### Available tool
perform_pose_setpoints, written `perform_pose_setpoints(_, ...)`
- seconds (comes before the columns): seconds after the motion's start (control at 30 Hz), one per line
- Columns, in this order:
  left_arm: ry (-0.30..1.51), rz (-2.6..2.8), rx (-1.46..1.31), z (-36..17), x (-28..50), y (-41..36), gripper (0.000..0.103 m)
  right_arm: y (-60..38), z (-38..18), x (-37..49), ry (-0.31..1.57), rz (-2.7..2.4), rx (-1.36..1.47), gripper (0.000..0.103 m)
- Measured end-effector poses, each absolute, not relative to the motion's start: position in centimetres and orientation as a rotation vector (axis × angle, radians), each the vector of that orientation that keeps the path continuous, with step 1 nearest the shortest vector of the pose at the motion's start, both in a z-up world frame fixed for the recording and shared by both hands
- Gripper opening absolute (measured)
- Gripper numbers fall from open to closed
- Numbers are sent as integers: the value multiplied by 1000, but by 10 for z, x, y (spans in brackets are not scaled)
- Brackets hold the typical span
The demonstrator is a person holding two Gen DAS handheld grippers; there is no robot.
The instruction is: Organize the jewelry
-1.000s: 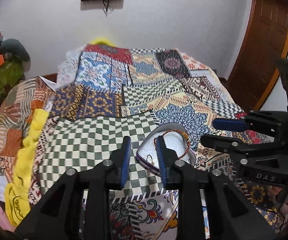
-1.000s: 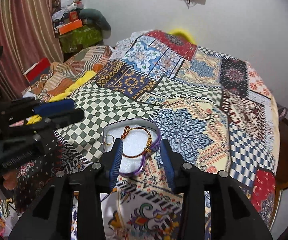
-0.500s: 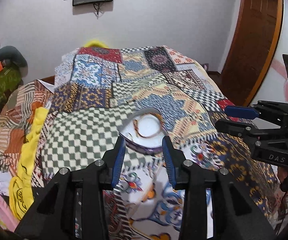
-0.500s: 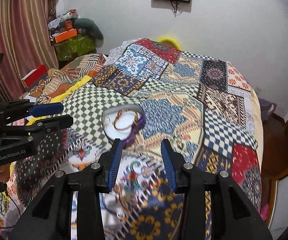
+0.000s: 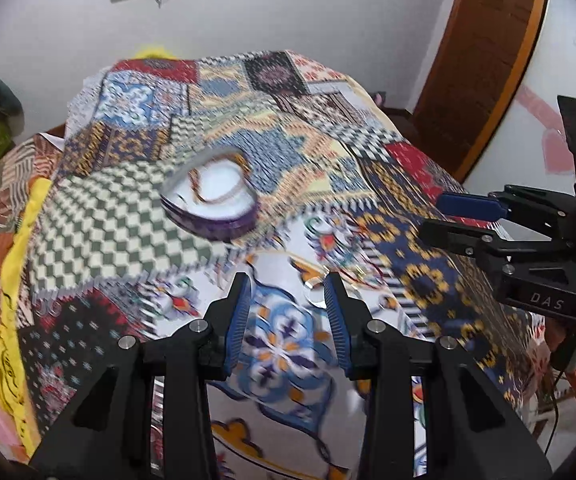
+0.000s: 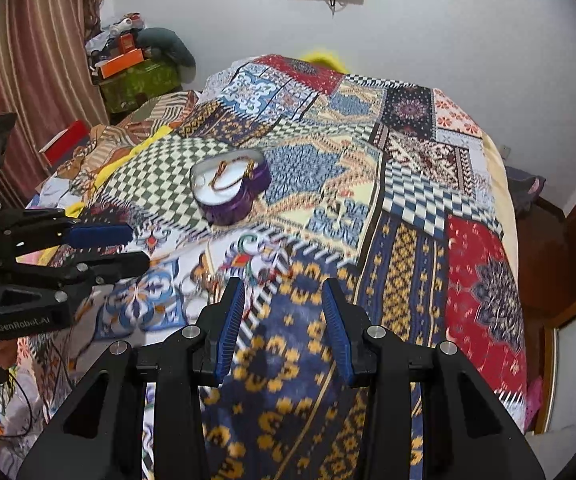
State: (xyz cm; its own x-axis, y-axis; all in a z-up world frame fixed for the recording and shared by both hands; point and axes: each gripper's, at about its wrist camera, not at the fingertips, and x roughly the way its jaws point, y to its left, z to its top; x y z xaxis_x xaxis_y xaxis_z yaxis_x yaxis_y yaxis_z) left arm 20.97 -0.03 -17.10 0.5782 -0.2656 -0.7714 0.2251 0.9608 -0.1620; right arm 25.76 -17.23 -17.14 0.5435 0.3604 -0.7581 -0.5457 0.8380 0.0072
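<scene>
A matt, woven-looking patchwork cloth (image 5: 327, 184) covers the bed. The purple jewelry box (image 6: 230, 190) has glossy walls and a soft white lining. Both grippers look like matt black plastic with ribbed blue pads (image 6: 228, 326).

"DAS" is printed on the right tool (image 5: 459, 220); "GenRobot.AI" is printed on the left tool (image 6: 116, 248).

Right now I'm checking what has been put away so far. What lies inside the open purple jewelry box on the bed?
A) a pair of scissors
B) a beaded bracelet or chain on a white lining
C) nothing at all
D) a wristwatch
B: in both wrist views the purple jewelry box sits open on the patchwork bedspread, and a brown-gold beaded strand lies on its white lining.
</scene>
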Motion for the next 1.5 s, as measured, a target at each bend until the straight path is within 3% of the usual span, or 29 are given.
perform_pose_setpoints(0.37,1000,-393,-138,-196,202,-26,37,-181,-190,241,864,554,-245,37)
perform_pose_setpoints(0.47,1012,-393,-141,-200,207,-30,31,-183,-192,240,862,559,-244,37)
perform_pose_setpoints(0.83,997,-375,-89,-207,223,-36,30,-182,-202,242,881,598,-223,37)
perform_pose_setpoints(0.93,983,-368,-71,-209,224,-36,21,-179,-203,241,888,612,-216,37)
perform_pose_setpoints(1.2,956,-379,-67,-207,212,-32,21,-163,-206,243,909,674,-227,36)
perform_pose_setpoints(1.5,944,-358,-74,-207,195,-20,21,-143,-213,241,900,683,-316,22)
